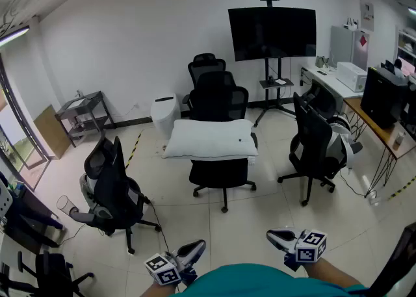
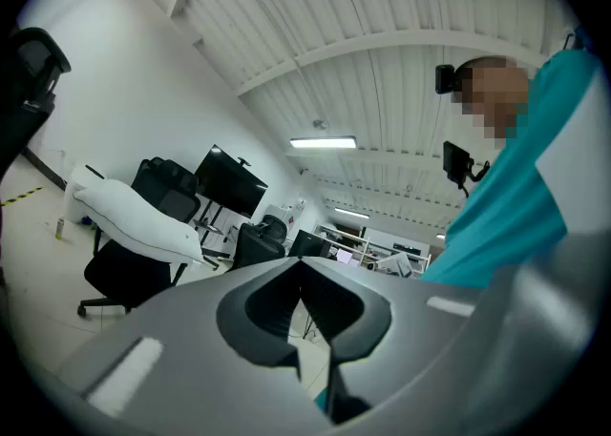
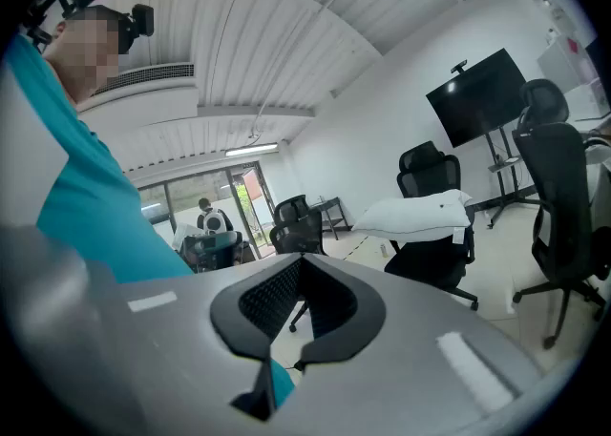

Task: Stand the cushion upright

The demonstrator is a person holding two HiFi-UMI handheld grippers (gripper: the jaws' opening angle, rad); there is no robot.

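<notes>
A white cushion [image 1: 211, 138] lies flat across the seat of a black office chair [image 1: 220, 173] in the middle of the room. It has a small dark spot near its right end. Both grippers are held low and close to my body, well short of the chair. The left gripper [image 1: 198, 245] is shut with nothing in it, and so is the right gripper [image 1: 273, 234]. The left gripper view shows the cushion [image 2: 134, 217] far off to the left of the closed jaw tips [image 2: 298, 262]. In the right gripper view the cushion [image 3: 420, 216] lies to the right of the closed tips [image 3: 299, 259].
A black chair [image 1: 114, 192] stands at the left and another [image 1: 315, 143] at the right. Two more chairs [image 1: 208, 68] and a white bin [image 1: 164, 115] are behind the cushion. A TV on a stand [image 1: 272, 32], a desk [image 1: 370, 117] and a metal cart [image 1: 81, 115] line the walls.
</notes>
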